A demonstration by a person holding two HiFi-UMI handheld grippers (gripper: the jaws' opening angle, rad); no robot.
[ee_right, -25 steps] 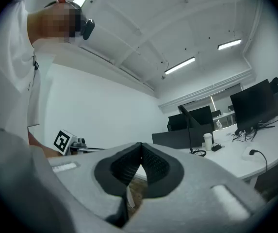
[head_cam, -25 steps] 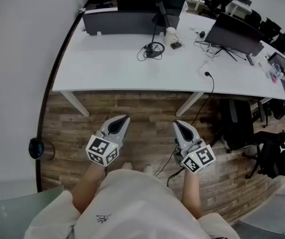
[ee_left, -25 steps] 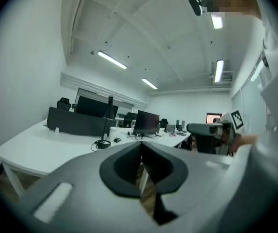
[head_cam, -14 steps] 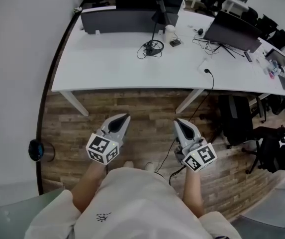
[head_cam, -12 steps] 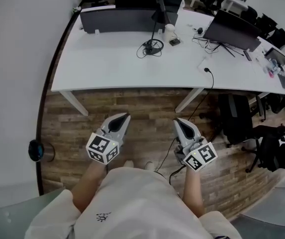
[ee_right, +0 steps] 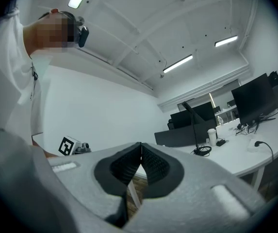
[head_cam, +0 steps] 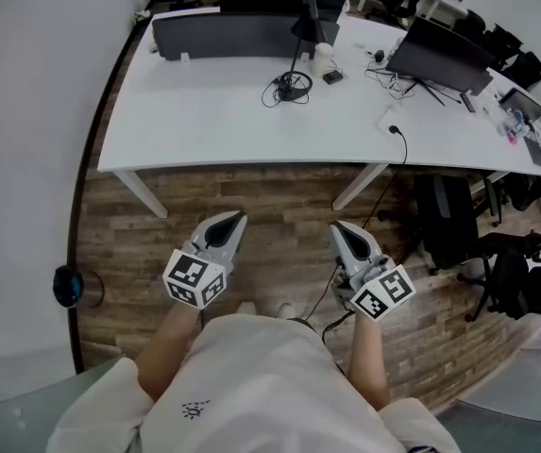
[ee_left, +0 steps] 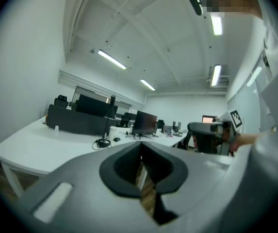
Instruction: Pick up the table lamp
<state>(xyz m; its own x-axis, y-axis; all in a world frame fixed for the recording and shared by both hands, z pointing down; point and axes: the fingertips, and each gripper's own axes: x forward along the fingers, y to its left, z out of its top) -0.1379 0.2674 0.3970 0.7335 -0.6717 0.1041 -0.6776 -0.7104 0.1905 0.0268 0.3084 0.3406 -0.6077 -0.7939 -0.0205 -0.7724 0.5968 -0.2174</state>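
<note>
Barely any change: left gripper [head_cam: 236,219] and right gripper [head_cam: 337,227] closed, empty, well short of table lamp [head_cam: 295,85]

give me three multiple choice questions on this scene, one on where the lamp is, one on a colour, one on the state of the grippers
1. Where does the table lamp stand?
A. on the white desk
B. on a shelf
C. on a windowsill

2. What colour is the lamp's stem?
A. yellow
B. black
C. red

3. How are the left gripper and the right gripper?
A. both wide open
B. one shut on the lamp
C. both shut, empty

Answers:
1 A: its base sits on the desk top, near a white cup.
2 B: a thin black stem rises from the base.
3 C: each gripper view shows its jaws together with nothing between them.
</note>
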